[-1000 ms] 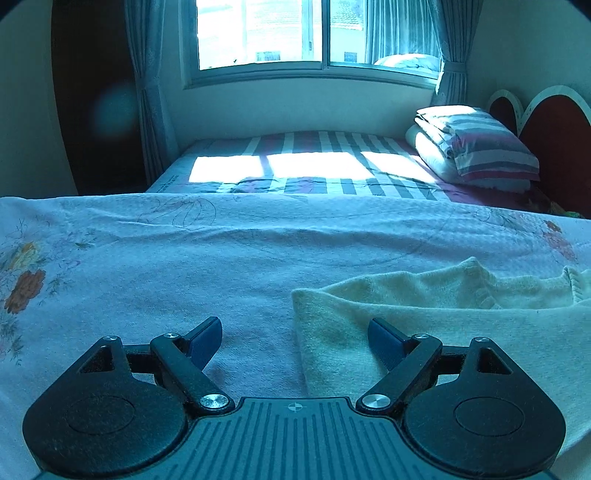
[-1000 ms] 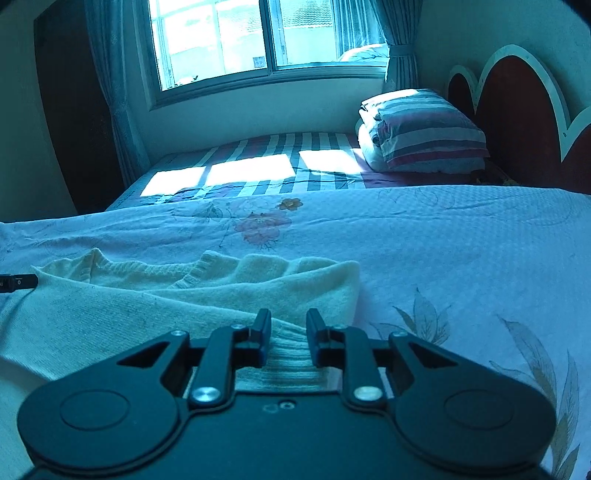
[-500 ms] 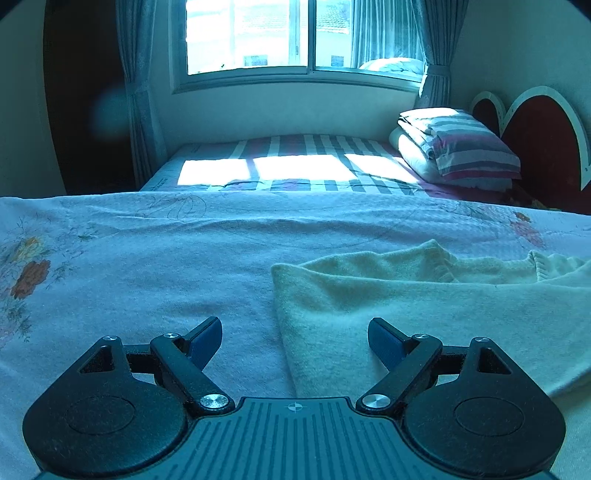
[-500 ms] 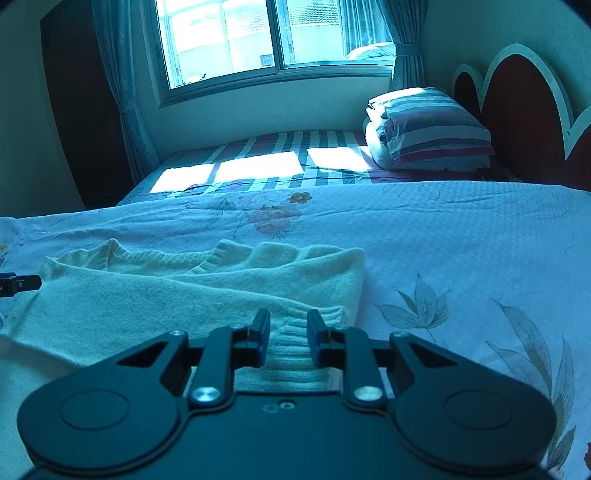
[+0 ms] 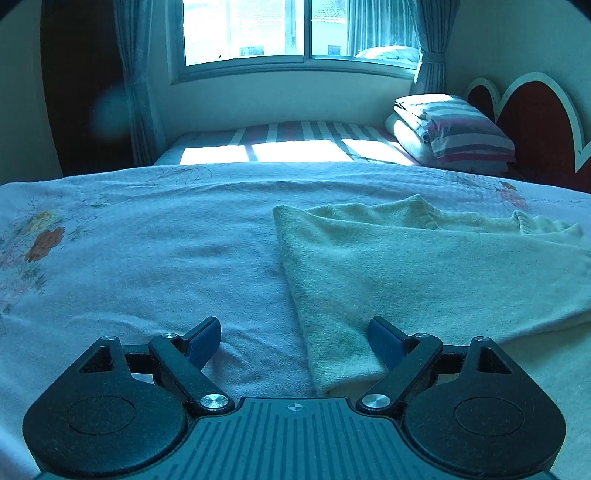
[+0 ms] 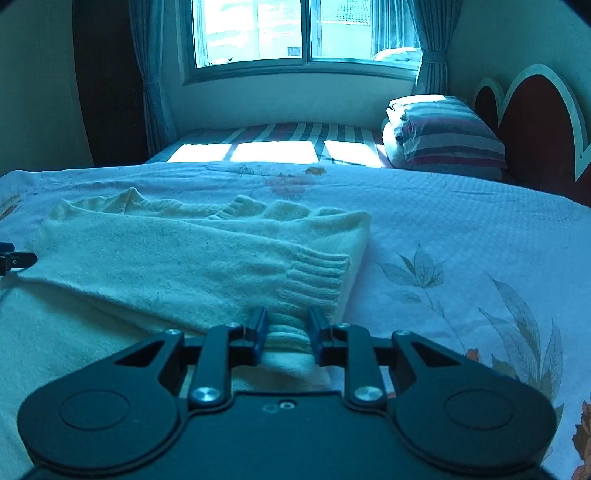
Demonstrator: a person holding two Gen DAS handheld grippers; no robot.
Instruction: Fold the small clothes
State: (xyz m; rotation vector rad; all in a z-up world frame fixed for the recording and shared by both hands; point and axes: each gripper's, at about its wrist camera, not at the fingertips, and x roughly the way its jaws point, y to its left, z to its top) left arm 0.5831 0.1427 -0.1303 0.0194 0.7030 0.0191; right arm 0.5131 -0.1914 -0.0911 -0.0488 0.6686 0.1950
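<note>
A cream knitted sweater [image 5: 424, 266] lies partly folded on the flowered bedspread [image 5: 147, 251]. My left gripper [image 5: 293, 338] hovers wide open at the sweater's left edge. The garment's near corner sits between its blue pads [image 5: 384, 341], which do not press on it. In the right wrist view the sweater [image 6: 166, 258] spreads to the left, and a ribbed sleeve cuff [image 6: 317, 277] lies on top. My right gripper [image 6: 286, 330] is shut on the ribbed hem bunched between its fingers. The left gripper's tip [image 6: 16, 258] shows at the left edge of that view.
A second bed with a striped sheet [image 5: 295, 136] stands under the window [image 5: 295, 29]. Folded striped bedding [image 5: 454, 129] is piled by the red headboard [image 5: 535, 122]. Bare bedspread [image 6: 461, 258] stretches to the right of the sweater.
The left gripper slid sideways across the bed and stayed open. In the right wrist view more of the sweater and its ribbed cuff now show beyond the fingers, with the hem still between them.
</note>
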